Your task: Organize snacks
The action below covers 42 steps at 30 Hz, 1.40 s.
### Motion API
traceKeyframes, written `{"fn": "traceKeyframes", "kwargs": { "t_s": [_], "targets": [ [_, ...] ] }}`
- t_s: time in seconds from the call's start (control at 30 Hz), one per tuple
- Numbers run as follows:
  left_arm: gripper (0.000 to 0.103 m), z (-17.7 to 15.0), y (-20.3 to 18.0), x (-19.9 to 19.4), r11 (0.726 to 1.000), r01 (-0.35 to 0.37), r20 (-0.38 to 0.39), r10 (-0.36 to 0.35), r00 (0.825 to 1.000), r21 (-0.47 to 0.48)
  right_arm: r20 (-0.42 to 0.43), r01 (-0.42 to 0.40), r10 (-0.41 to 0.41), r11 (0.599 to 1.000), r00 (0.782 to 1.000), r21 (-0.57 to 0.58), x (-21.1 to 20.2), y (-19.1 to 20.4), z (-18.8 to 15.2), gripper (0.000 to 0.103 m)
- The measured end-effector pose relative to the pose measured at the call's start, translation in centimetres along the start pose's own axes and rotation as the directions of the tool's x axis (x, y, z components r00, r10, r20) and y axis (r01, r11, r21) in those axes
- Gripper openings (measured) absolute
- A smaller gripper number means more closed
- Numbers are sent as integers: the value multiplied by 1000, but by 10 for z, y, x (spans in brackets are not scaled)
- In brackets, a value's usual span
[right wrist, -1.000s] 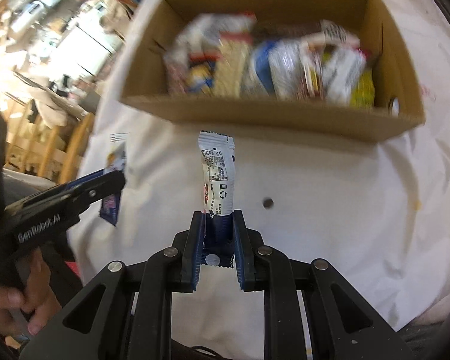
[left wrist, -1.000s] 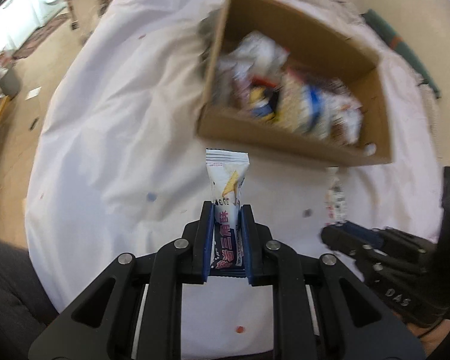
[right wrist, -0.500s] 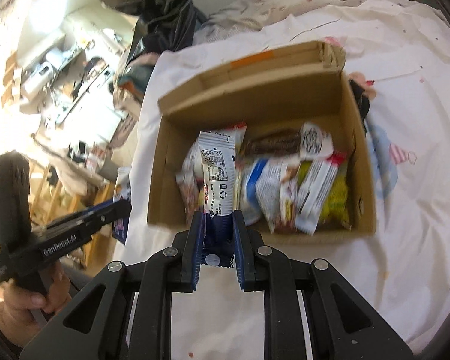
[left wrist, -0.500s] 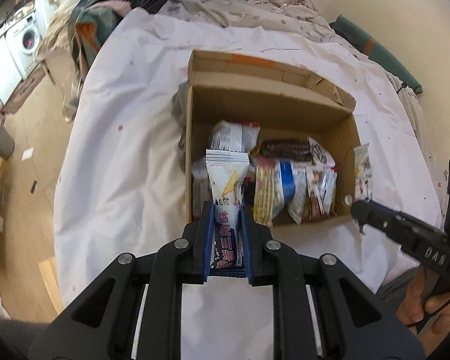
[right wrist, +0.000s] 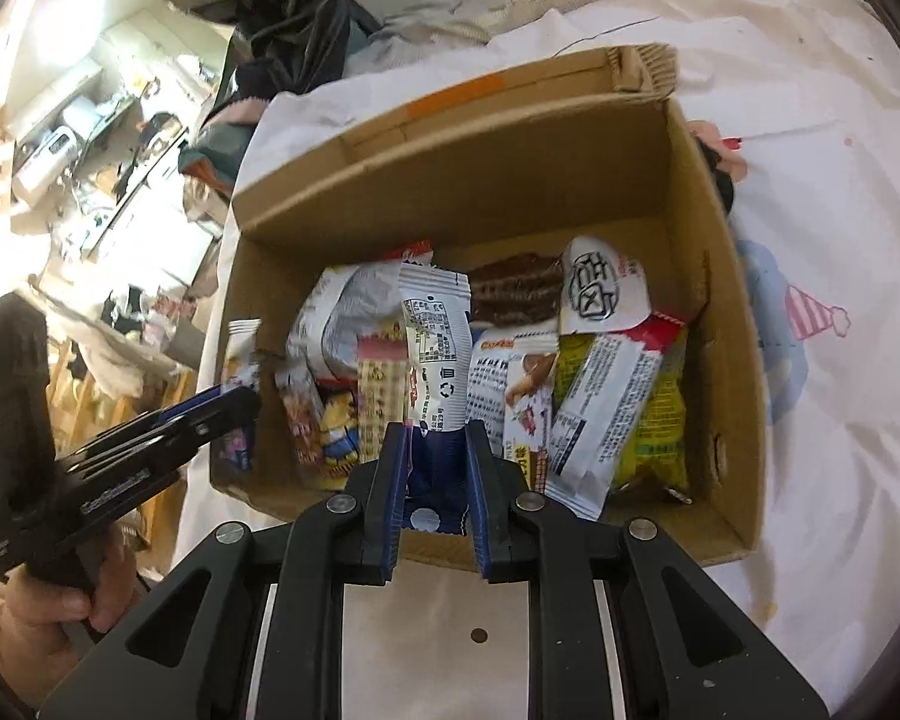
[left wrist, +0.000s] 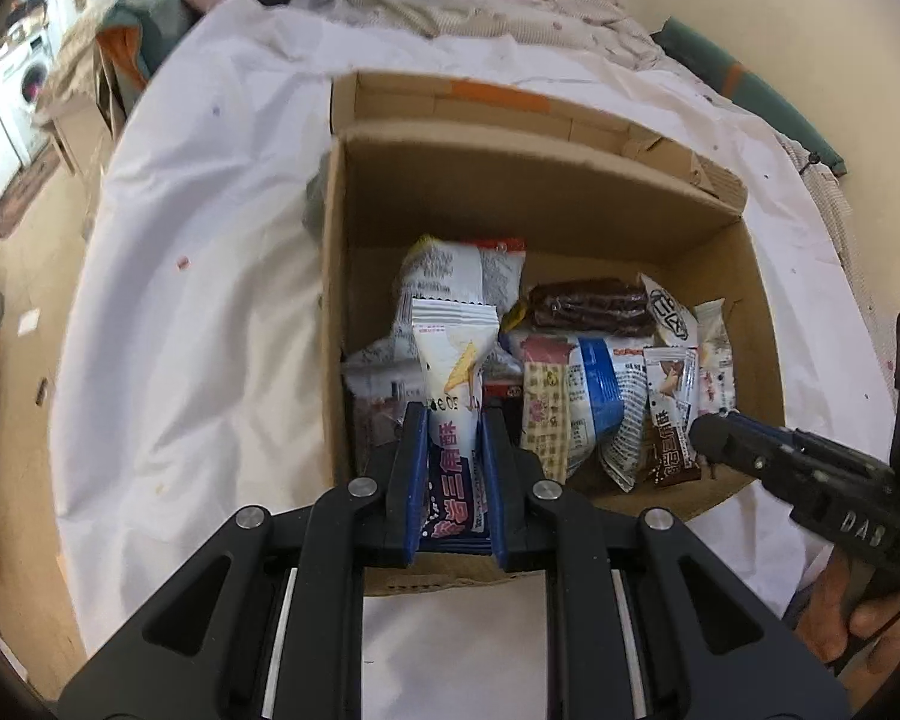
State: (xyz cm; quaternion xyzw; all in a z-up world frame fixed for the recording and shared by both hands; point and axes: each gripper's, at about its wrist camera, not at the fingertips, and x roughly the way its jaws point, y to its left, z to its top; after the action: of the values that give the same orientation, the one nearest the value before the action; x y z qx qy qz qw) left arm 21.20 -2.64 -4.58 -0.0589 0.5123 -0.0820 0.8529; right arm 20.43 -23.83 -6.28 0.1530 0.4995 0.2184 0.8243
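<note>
Over box (left wrist: 510,192), both grippers clamp snack packs, lower ends hidden btwn jaws.

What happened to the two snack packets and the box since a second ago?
Both grippers carried their packets from over the white cloth to above the brown cardboard box of snacks. The left gripper stays clamped on the white packet with a yellow triangle; the right gripper still grips the white-and-blue packet. Nothing was let go. The box and the snacks inside look as before.
</note>
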Motion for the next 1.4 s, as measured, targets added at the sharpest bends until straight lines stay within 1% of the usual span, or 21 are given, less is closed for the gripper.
{"fn": "traceKeyframes", "kwargs": {
  "t_s": [0.13,0.27,0.43,0.57,0.63,0.67,0.7,0.73,0.77,0.8,0.83,0.9,0.97,1.03,1.17,1.2,1.23,1.27,1.3,1.33,1.4],
  "targets": [
    [15,1,-10,4,999,-11,9,11,1000,39,-22,-12,12,1000,1000,-13,14,5,4,20],
    [15,5,-17,5,999,10,15,-11,1000,45,-51,-20,19,1000,999,-18,26,6,3,20],
    [15,7,-16,8,999,7,8,-7,1000,43,-73,-42,40,999,997,-26,28,9,-1,23],
    [15,7,-14,11,999,21,-10,-20,1000,25,-103,-68,68,998,992,4,31,5,-1,23],
    [16,5,-15,11,999,27,-13,-27,1000,33,-113,-97,99,995,989,24,31,3,-1,23],
    [17,4,-16,12,999,28,-17,-27,999,38,-112,-105,107,994,988,27,31,3,-1,24],
    [21,4,-15,12,999,27,-22,-26,999,39,-111,-108,110,994,988,27,30,3,0,26],
    [30,3,-14,13,999,25,-27,-24,999,33,-110,-103,106,994,988,26,30,3,0,29],
    [36,3,-13,12,999,24,-27,-23,999,26,-102,-98,100,995,990,30,28,3,1,31],
    [48,3,-11,11,1000,23,-24,-22,999,14,-95,-100,102,994,990,35,26,2,1,38],
    [58,4,-8,10,1000,20,-18,-20,1000,-4,-83,-102,105,994,991,42,24,1,2,48],
    [66,5,-2,6,999,16,-1,-16,1000,-27,-59,-106,109,993,992,46,19,0,3,51],
    [68,7,2,2,999,7,16,-6,1000,-45,-34,-100,102,994,994,52,14,-3,5,51],
    [68,9,6,-1,998,28,20,-27,999,-61,-7,-107,107,992,994,70,8,-6,7,52],
    [68,7,8,-12,998,34,50,-31,998,-61,66,-77,72,994,995,73,-10,-6,9,54],
    [68,6,7,-15,998,23,59,-20,998,-56,86,-61,55,996,995,63,-15,-4,8,59],
    [68,5,6,-21,999,6,75,-3,997,-48,114,-32,26,998,993,51,-22,-2,7,67],
    [68,5,5,-25,999,-11,88,15,996,-43,152,17,-22,999,988,35,-30,0,5,72],
    [68,4,6,-30,999,-33,105,37,994,-42,180,49,-52,999,982,22,-37,2,3,80],
    [68,3,7,-38,998,-53,134,57,989,-40,209,82,-81,997,975,4,-45,6,0,85],
    [68,2,8,-51,997,-73,178,78,981,-37,238,116,-109,993,965,-17,-55,10,-3,88]
  ]
}}
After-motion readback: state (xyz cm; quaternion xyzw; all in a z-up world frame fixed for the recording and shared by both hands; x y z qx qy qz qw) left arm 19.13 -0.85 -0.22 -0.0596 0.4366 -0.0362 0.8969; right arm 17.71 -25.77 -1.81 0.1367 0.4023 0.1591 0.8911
